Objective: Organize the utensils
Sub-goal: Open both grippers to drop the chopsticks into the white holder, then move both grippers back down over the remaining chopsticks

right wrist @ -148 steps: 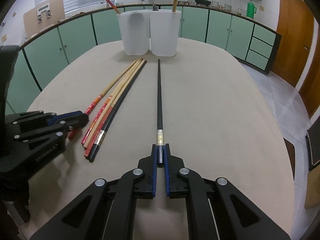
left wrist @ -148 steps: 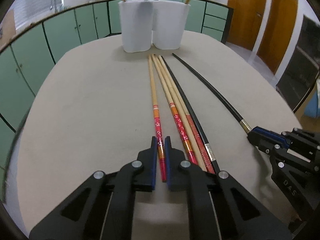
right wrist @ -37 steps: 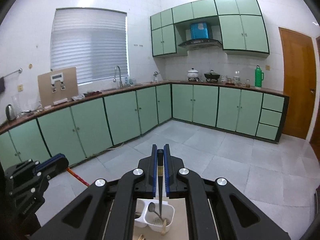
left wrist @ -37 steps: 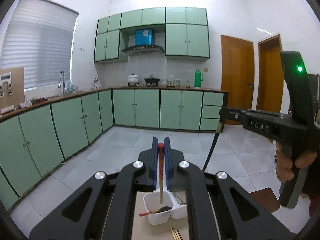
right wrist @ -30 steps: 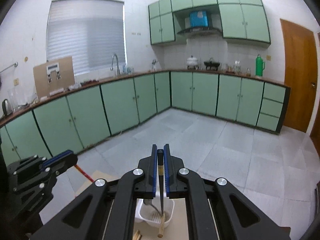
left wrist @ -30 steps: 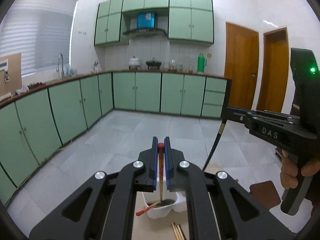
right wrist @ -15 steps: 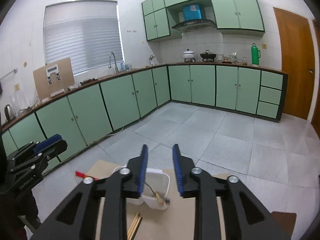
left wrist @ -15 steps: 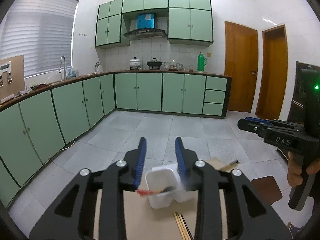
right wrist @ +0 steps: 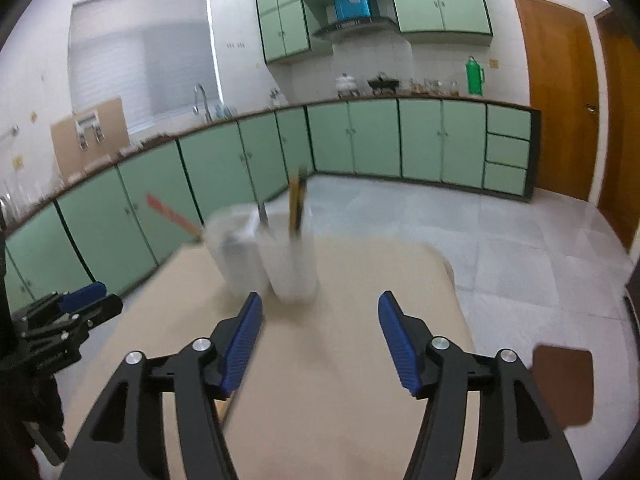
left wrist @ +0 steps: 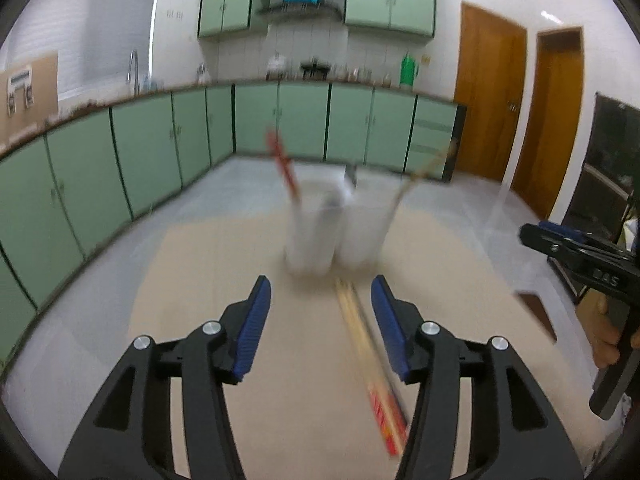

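Your left hand-held gripper [left wrist: 320, 326] is released, its blue pads spread wide above the beige surface [left wrist: 200, 320] with nothing between them. Your right hand-held gripper [right wrist: 320, 338] is likewise released and empty. The white double holder [left wrist: 334, 226] stands at the far end of the surface, blurred; a red-ended chopstick [left wrist: 285, 168] leans out of its left compartment and a pale chopstick [left wrist: 420, 174] out of its right one. The remaining chopsticks [left wrist: 368, 356] lie in a bundle on the surface, running from just near the holder toward you, beside the left gripper's right finger.
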### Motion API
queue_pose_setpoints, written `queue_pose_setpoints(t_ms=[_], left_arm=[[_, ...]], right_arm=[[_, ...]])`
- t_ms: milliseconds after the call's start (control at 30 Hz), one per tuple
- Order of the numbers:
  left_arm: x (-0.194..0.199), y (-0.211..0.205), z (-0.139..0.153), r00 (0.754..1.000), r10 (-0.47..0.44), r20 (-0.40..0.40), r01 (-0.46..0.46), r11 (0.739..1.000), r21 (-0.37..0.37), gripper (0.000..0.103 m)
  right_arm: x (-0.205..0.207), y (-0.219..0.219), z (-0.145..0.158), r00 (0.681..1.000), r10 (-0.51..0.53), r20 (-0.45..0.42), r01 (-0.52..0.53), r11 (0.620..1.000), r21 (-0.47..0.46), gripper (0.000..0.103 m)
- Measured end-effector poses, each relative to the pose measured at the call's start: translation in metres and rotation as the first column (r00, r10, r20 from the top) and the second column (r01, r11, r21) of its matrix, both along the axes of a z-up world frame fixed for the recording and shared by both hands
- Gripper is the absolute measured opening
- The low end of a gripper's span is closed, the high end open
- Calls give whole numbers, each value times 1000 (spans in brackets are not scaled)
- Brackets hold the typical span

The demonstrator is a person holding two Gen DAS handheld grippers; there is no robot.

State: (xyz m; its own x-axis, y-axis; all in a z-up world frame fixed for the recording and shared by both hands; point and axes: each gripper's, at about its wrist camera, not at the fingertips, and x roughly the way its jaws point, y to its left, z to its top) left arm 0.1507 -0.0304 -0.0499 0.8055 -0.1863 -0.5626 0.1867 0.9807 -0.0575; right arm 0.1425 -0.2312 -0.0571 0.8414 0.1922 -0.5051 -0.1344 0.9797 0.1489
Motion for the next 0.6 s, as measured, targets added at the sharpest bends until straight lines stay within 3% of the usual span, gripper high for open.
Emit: queue_pose_setpoints(t_ms=[133, 333, 600], left_arm=[[-2, 9, -46, 993, 11, -119, -9, 1000, 14, 51], [-9, 15, -90, 975, 19, -223, -10, 999, 43, 53], [-14, 15, -107, 965, 48, -259, -34, 998, 58, 53]], right_arm=[[-13, 21, -43, 996, 16, -92, -19, 999, -32, 62], [-31, 48, -91, 978, 47, -201, -55, 998, -35, 62], [-42, 82, -111, 957, 119, -265, -135, 990, -40, 62]])
